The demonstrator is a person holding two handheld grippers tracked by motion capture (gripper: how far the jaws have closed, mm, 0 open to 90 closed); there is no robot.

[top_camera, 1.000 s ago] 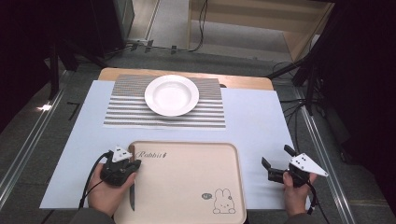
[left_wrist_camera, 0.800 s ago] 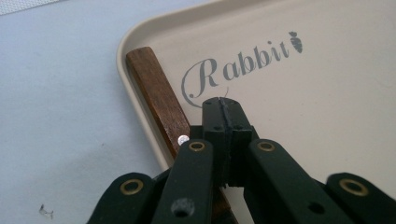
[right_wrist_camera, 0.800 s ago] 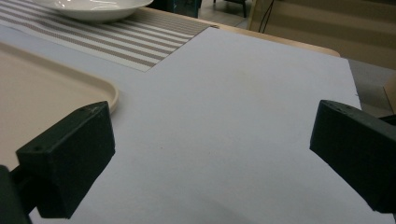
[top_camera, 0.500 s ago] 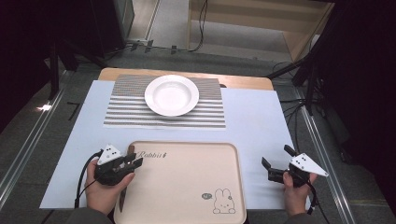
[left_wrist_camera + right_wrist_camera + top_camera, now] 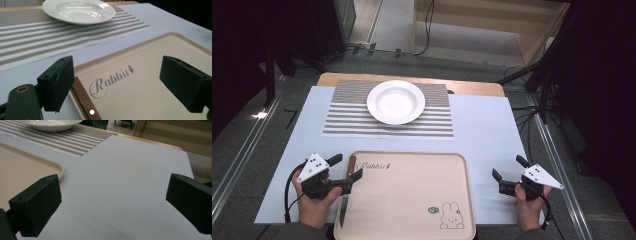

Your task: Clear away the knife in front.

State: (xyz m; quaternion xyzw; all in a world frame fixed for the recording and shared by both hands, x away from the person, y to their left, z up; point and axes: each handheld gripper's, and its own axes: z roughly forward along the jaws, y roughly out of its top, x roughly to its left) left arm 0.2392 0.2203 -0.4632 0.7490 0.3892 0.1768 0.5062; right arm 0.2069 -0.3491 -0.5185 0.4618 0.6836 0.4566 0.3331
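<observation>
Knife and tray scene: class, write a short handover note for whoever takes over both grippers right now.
Left gripper: open, jaws astride the knife handle, not yet closed on it.
Right gripper: open, holding nothing, over bare mat right of the tray.
Knife lies along the tray's left edge, wooden handle toward the plate.
Plate sits on the striped placemat.
Done: left gripper lined up on the handle.
Left: probably close on the handle, lift, place the knife.
</observation>
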